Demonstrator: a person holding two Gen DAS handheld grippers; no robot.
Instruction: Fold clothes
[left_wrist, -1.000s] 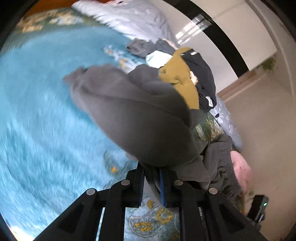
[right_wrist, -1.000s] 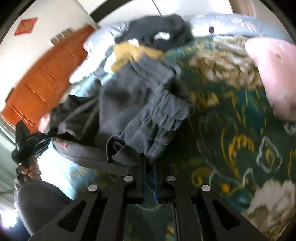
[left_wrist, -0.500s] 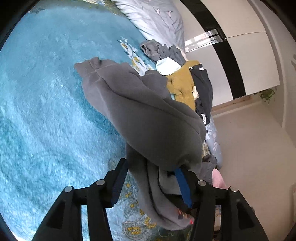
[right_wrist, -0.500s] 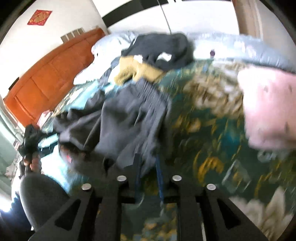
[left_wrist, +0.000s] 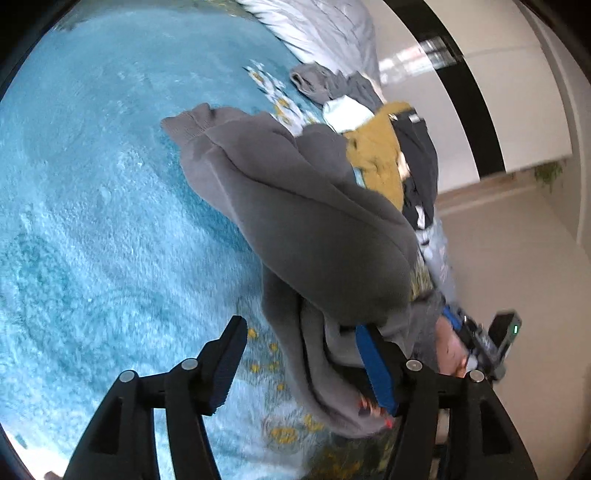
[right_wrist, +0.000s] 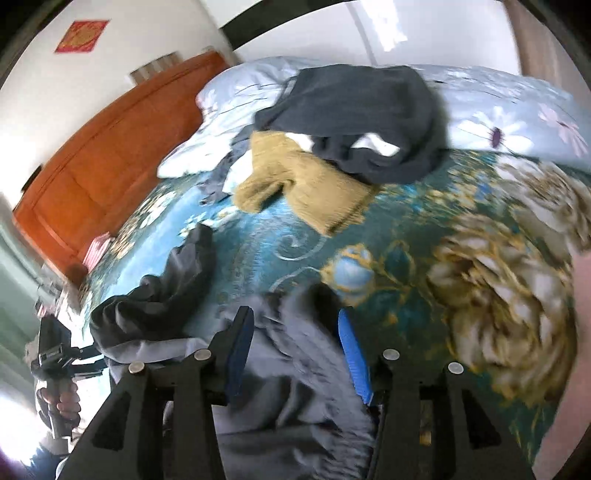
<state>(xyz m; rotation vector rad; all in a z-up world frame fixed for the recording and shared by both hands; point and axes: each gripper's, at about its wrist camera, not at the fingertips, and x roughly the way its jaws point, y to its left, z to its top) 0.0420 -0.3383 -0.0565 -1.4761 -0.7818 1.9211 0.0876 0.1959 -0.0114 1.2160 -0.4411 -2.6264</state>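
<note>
Across the blue bed blanket (left_wrist: 92, 221), toward its floor-side edge, my grey sweatshirt (left_wrist: 295, 206) lies bunched: soft, thick, floppy. My left gripper (left_wrist: 306, 354) and right gripper (right_wrist: 295, 343) gape around it; I'd pinch the ribbed hem.

Two black two-finger grippers show, the left gripper (left_wrist: 303, 363) and the right gripper (right_wrist: 295, 349). One large grey fleece sweatshirt (left_wrist: 295, 206) lies on one teal floral bed blanket (left_wrist: 92, 221). Behind it sit one mustard-yellow knitted garment (right_wrist: 303, 184), one dark navy garment (right_wrist: 362, 110) and one small grey garment (left_wrist: 325, 83). One pale blue flowered quilt (right_wrist: 509, 110) lies rumpled at the far edge.
</note>
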